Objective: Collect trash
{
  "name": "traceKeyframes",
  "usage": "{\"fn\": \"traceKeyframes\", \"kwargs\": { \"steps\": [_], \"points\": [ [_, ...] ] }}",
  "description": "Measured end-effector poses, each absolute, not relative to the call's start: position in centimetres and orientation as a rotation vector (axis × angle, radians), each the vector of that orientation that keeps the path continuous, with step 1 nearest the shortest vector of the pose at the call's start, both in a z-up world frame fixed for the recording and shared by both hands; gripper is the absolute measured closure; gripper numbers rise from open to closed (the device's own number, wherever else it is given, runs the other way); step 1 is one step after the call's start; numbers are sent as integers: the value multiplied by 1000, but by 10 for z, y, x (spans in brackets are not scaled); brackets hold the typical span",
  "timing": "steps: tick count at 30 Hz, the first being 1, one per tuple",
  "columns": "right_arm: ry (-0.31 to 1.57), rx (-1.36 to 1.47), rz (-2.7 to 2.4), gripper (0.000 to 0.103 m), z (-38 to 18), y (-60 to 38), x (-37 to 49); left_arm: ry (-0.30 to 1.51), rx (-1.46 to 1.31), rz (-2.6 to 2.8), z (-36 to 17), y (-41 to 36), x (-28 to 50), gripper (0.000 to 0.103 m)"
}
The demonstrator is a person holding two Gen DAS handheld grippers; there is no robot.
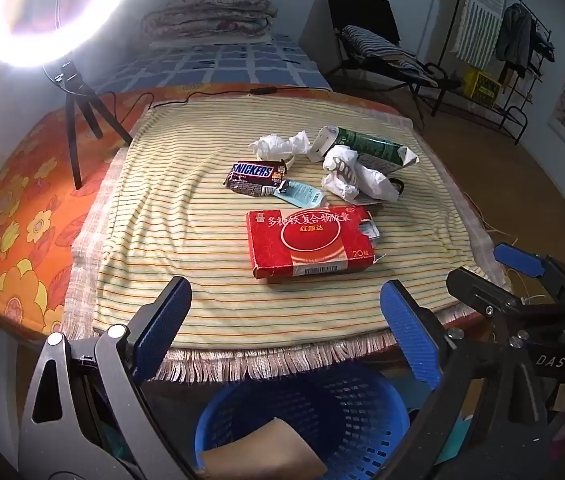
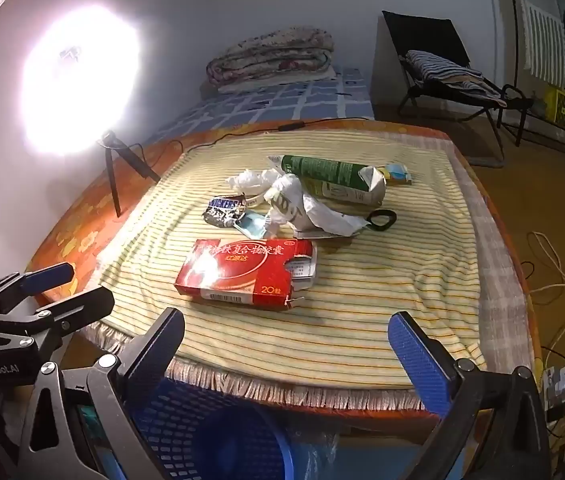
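Trash lies on a striped cloth: a red box (image 1: 310, 242) (image 2: 248, 272), a Snickers wrapper (image 1: 256, 177) (image 2: 223, 210), a blue packet (image 1: 301, 194) (image 2: 253, 225), crumpled white paper (image 1: 356, 176) (image 2: 306, 206), a white tissue (image 1: 280, 144) (image 2: 248, 180) and a green carton (image 1: 366, 148) (image 2: 334, 178). A blue basket (image 1: 302, 420) (image 2: 210, 432) stands on the floor below the table edge, with a brown piece (image 1: 262, 452) inside. My left gripper (image 1: 286, 328) is open and empty over the near edge. My right gripper (image 2: 286, 352) is open and empty, also at the near edge.
A ring light on a tripod (image 1: 78, 128) (image 2: 116, 172) stands at the table's back left. A black ring (image 2: 382, 218) lies by the paper. A bed (image 1: 222, 60), a chair (image 1: 370, 52) and a clothes rack (image 1: 502, 52) are behind. Cables (image 2: 554, 272) lie on the floor at right.
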State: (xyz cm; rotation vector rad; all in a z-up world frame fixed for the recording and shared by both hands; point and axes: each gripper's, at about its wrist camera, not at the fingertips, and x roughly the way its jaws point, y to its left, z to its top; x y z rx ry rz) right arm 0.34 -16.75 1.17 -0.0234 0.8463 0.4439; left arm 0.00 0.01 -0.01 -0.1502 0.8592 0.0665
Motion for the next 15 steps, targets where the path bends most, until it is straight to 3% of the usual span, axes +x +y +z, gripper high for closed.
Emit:
{"fn": "traceKeyframes", "kwargs": {
  "steps": [15],
  "points": [
    [873, -45, 419, 0, 9, -166, 4, 873, -160, 63, -5, 3, 1, 6]
  ]
}}
